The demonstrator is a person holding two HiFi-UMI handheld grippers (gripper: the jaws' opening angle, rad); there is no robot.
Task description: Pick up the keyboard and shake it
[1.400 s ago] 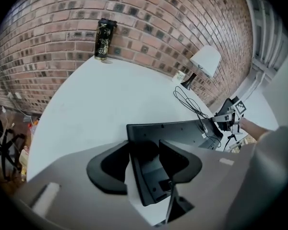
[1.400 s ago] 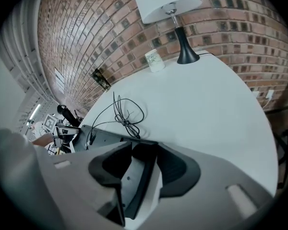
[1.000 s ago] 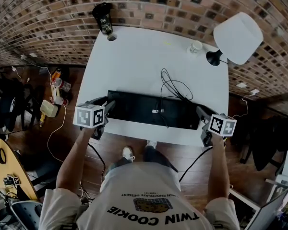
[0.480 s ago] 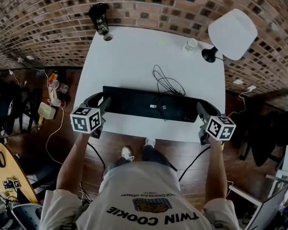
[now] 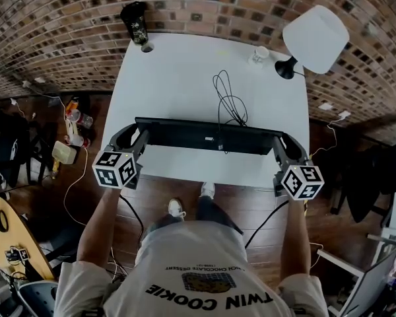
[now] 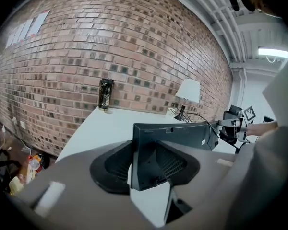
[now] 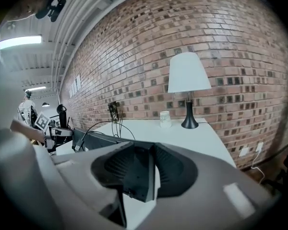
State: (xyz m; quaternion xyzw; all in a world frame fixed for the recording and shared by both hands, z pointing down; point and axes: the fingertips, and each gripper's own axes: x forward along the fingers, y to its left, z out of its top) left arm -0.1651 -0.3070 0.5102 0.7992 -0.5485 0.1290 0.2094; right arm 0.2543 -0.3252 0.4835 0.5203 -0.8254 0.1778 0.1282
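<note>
The black keyboard (image 5: 204, 136) hangs above the white table (image 5: 175, 78), tipped up on its long edge. My left gripper (image 5: 138, 139) is shut on its left end, my right gripper (image 5: 282, 145) on its right end. Both pairs of jaws have just been closing tighter, with the keyboard between them. In the left gripper view the keyboard's end (image 6: 156, 150) sits pressed between the ribbed pads (image 6: 116, 164). The right gripper view shows the other end (image 7: 140, 169) clamped the same way. The keyboard's black cable (image 5: 228, 101) trails in loops over the table.
A white-shaded lamp (image 5: 315, 38) stands at the table's far right corner with a small white cup (image 5: 258, 55) beside it. A dark can (image 5: 136, 22) stands at the far left corner, against the brick wall. Bottles and cables lie on the floor at left (image 5: 71, 134).
The keyboard has come up off the table and tipped from flat onto its edge. Both grippers rose with it and turned, still gripping its two ends.
</note>
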